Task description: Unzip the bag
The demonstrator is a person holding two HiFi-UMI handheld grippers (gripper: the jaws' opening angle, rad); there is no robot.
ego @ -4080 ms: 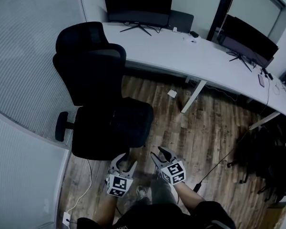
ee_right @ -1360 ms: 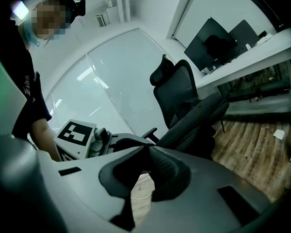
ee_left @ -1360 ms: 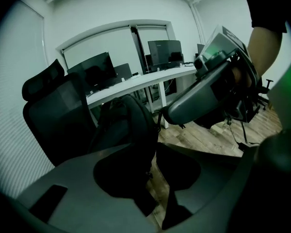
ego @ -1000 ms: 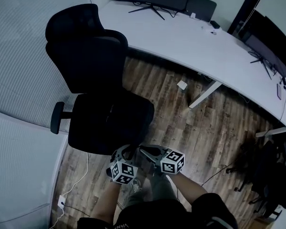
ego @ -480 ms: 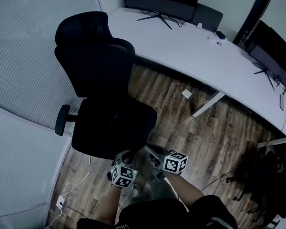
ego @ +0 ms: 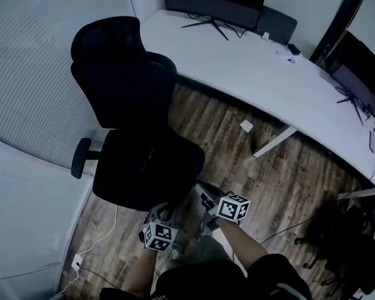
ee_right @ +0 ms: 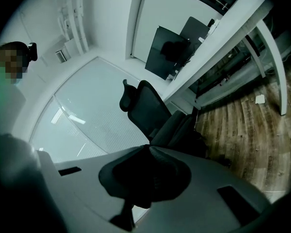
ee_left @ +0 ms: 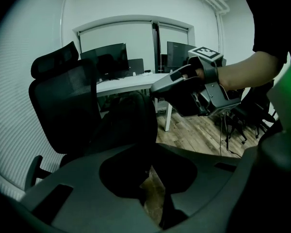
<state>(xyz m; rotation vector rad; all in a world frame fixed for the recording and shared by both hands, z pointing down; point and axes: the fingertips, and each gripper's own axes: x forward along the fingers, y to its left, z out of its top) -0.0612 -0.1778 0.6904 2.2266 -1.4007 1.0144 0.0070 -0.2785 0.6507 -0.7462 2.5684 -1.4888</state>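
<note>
Black bag (ego: pixel 155 162) on the black chair (ego: pixel 122 80) seat, so its outline barely separates from the upholstery; it sits just ahead of both tool tips, at the seat's front edge; zip line and slider not visible in any view; left tool (ego: pixel 164 210): jaws nearly together, thin slit between the tips with floor (ego: pixel 287 167) showing through, nothing I can make out pinched; right tool (ego: pixel 200 194): tips pressed together, just right of the left tool and angled across towards it; a dark lump with a thin strand hangs in the hollow behind its tips, can't tell if that's the zip pull or only shadow.

Judgement: unzipping not visibly started; this is the get-a-hold stage.

Risks from here:
1. right tool has fabric or nothing instead of the pull; a drag then bunches the bag rather than running the slider;
2. left tool not clamped on the bag, so no counter-hold; bag could slide off the seat front onto the floor;
3. chair looks like a swivel type; a sideways tug could turn it away from the tools;
4. tools sit almost touching; a crossed pull could knock them together.
</note>
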